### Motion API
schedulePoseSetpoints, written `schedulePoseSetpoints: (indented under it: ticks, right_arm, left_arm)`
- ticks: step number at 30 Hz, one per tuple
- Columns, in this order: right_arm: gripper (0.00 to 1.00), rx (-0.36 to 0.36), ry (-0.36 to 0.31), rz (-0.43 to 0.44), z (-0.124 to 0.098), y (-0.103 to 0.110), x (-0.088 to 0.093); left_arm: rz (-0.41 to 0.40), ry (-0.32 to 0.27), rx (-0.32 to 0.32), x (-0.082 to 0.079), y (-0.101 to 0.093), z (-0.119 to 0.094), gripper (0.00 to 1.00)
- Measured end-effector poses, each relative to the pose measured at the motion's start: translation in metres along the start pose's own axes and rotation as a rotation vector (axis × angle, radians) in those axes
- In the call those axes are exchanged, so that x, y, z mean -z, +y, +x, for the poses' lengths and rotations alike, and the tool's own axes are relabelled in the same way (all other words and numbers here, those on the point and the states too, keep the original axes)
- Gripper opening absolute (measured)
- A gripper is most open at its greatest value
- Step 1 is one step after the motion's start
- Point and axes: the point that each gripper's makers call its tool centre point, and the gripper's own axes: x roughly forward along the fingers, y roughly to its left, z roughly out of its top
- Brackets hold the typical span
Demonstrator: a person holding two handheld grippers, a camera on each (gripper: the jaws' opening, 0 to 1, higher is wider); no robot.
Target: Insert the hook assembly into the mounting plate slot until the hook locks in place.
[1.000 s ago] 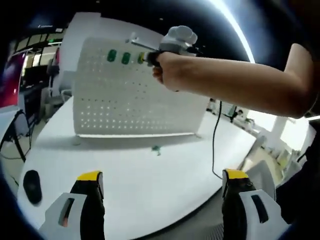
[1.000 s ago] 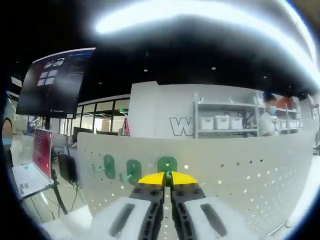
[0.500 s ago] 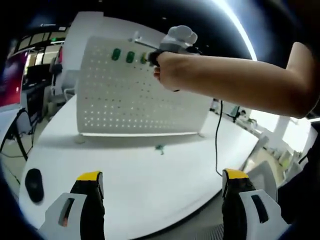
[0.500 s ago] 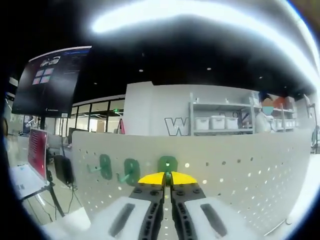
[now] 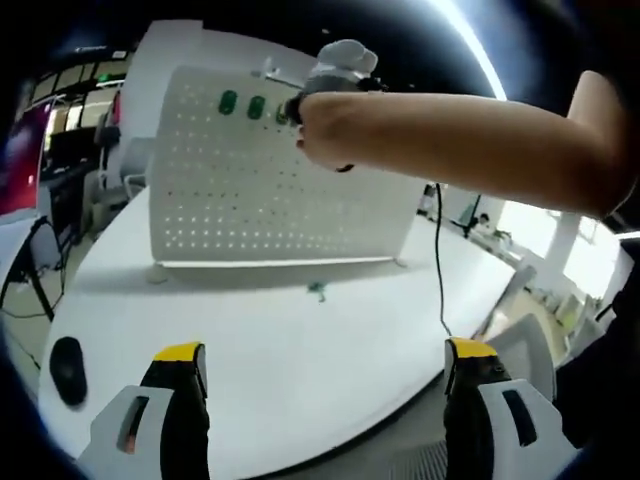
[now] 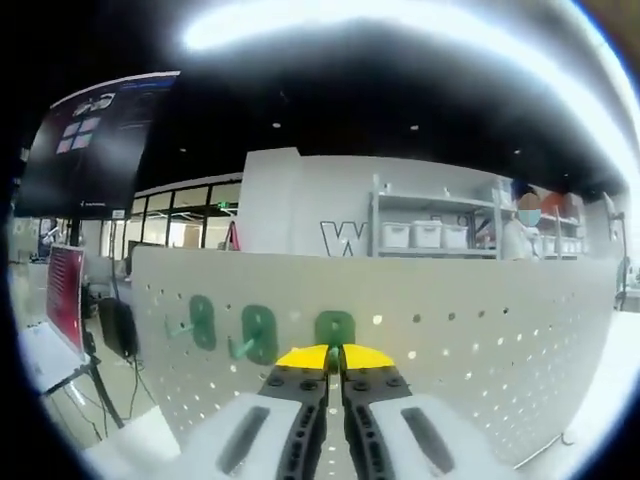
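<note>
Against the white perforated mounting plate, near its top edge, the right tool pinches a flat green hook assembly, beside two others; left tool gapes above the worktop

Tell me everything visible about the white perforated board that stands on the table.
The white perforated board is a thin panel, metal or plastic by its look, dotted with rows of small round holes. It stands upright on the white table, on small feet at its lower corners. Near its top edge two green hooks sit in it, and the right tool holds a third green hook against it.
</note>
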Motion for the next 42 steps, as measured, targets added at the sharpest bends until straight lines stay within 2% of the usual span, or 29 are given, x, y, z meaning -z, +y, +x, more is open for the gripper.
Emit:
schedulePoseSetpoints:
  ticks: [4,7,10,13,16,19,23,26,27,31,34,38,42]
  right_arm:
    - [0.0,-0.005,0.029,0.017,-0.001,-0.001,0.002]
    - [0.1,-0.006,0.03,0.017,-0.003,-0.004,-0.001]
    - [0.11,-0.034,-0.016,-0.035,-0.01,-0.007,-0.015]
    - [0.18,-0.056,-0.036,-0.021,-0.018,-0.016,-0.024]
    - [0.23,-0.052,-0.043,-0.021,-0.027,-0.03,-0.035]
    - [0.3,-0.054,-0.029,0.013,-0.034,-0.049,-0.041]
    - [0.36,-0.036,-0.025,0.006,-0.053,-0.073,-0.044]
    - [0.41,0.014,-0.006,-0.074,-0.076,-0.107,-0.031]
    - [0.43,0.021,-0.001,-0.085,-0.079,-0.112,-0.028]
    - [0.48,0.065,0.102,-0.076,-0.112,-0.154,0.013]
    - [0.52,0.102,0.161,-0.105,-0.139,-0.182,0.04]
    - [0.61,0.126,0.214,-0.123,-0.174,-0.202,0.065]
    - [0.65,0.112,0.294,-0.108,-0.204,-0.208,0.093]
  left_arm:
    - [-0.001,-0.005,0.0,-0.001,0.0,-0.001,1.0]
    - [0.0,-0.01,-0.002,-0.002,0.0,-0.001,1.0]
    - [0.001,-0.011,-0.006,-0.001,0.001,-0.001,1.0]
    - [0.019,-0.006,-0.003,-0.001,-0.001,0.0,1.0]
    - [0.024,-0.009,-0.003,-0.001,-0.001,-0.001,1.0]
    - [0.029,-0.009,-0.003,-0.001,-0.002,-0.001,1.0]
    - [0.04,-0.007,-0.001,0.0,-0.003,-0.002,1.0]
    - [0.052,-0.017,-0.005,-0.001,-0.001,-0.003,1.0]
    - [0.047,-0.022,-0.002,-0.002,-0.002,-0.003,1.0]
    - [0.06,-0.018,-0.006,-0.001,-0.002,-0.004,1.0]
    - [0.082,-0.016,-0.003,-0.001,-0.004,-0.003,1.0]
    - [0.1,-0.003,-0.002,0.001,-0.005,-0.002,1.0]
    - [0.118,0.008,0.002,0.003,-0.008,-0.001,1.0]
